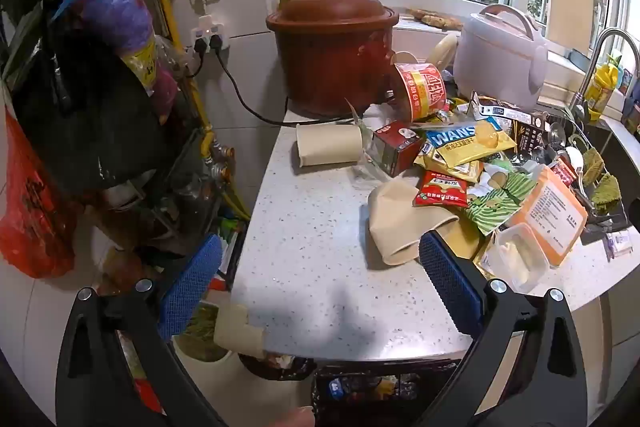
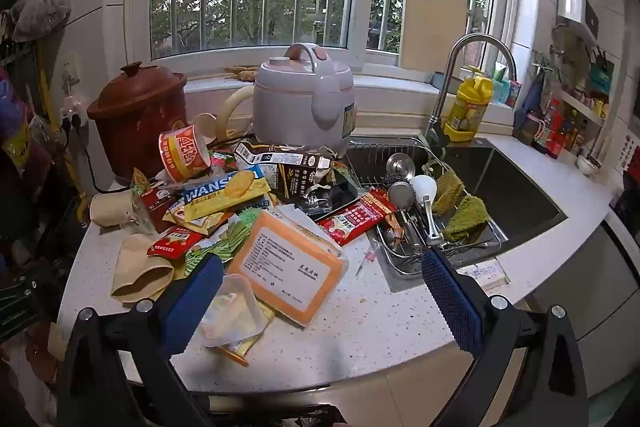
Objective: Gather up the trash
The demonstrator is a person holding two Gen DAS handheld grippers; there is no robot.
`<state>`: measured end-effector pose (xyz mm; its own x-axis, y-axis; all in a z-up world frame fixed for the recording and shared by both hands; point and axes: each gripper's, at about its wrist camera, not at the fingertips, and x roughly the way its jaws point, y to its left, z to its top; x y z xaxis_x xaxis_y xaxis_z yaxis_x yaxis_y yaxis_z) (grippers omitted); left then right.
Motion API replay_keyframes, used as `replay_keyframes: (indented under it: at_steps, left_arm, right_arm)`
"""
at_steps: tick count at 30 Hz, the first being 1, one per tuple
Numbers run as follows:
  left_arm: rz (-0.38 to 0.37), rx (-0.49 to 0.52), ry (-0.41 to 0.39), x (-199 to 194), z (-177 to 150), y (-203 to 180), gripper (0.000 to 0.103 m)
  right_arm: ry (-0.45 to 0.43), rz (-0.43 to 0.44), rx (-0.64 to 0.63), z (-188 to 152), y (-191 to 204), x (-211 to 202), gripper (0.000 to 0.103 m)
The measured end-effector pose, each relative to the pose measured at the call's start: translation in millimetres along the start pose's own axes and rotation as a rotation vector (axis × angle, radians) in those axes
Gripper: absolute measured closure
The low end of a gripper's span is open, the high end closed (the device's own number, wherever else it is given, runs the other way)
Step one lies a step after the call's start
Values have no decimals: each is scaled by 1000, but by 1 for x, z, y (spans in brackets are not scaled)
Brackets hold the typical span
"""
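Note:
A heap of trash covers the white speckled counter [image 1: 320,267]: snack wrappers, a blue and yellow cracker bag [image 1: 464,143] [image 2: 224,193], a red noodle cup [image 1: 424,89] [image 2: 184,153] on its side, a crushed beige paper cup [image 1: 404,223] [image 2: 140,269], a second beige cup [image 1: 328,145] [image 2: 110,209] lying flat, an orange packet [image 1: 548,215] [image 2: 288,263] and a clear plastic tub [image 1: 516,257] [image 2: 234,309]. My left gripper [image 1: 318,265] hangs open over bare counter, just short of the crushed cup. My right gripper [image 2: 322,277] is open above the orange packet and tub. Neither holds anything.
A brown clay pot [image 1: 332,43] [image 2: 136,115] and a white rice cooker [image 1: 500,51] [image 2: 304,95] stand at the back. The sink [image 2: 500,187] with a dish rack [image 2: 424,223] lies right. A dark bin [image 1: 380,391] sits below the counter's front edge. Bags [image 1: 32,203] hang left.

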<state>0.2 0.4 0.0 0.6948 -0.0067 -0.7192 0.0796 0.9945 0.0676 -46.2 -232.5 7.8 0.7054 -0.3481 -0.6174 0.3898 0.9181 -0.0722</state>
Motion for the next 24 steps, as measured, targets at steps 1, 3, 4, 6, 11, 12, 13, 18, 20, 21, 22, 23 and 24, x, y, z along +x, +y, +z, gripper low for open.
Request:
replay_keyframes:
  at_steps: [1,3,4,6,11,12,13,18,20,21,22,23,24]
  left_arm:
    - [0,-1,0,0,0,0,7]
    - [-1,-4,0,0,0,1,7]
    - [0,-5,-1,0,0,2,7]
    - [-2,-5,-1,0,1,2,7]
    - [2,-2,-2,0,1,0,6]
    - [1,-2,-1,0,2,1,7]
    - [0,0,-4,-1,2,2,6]
    - [4,0,-3,-2,4,2,6]
    - [4,-2,-3,-4,4,2,7]
    - [5,-2,-3,-4,4,3,6]
    - [7,-1,-4,-4,3,2,7]
    - [7,-2,-4,-4,4,3,6]
    - [7,-2,-4,-5,4,3,7]
  right_arm:
    - [-4,2,2,0,0,0,5]
    - [-3,1,0,0,0,0,5]
    - [-3,1,0,0,0,-1,5]
    - [-4,2,2,0,-1,-1,5]
    - [-3,-1,-1,0,0,0,5]
    - [-3,-2,-2,0,0,0,5]
    - [-2,-2,-2,0,0,0,5]
    - [-3,-1,-1,0,-1,-1,5]
    - [-1,0,-1,0,-1,-1,5]
    - [-1,0,0,0,-1,-1,5]
    - [-2,0,-1,0,0,-1,5]
    - [-2,0,-1,0,0,0,5]
    - [-2,-1,-1,1,0,0,5]
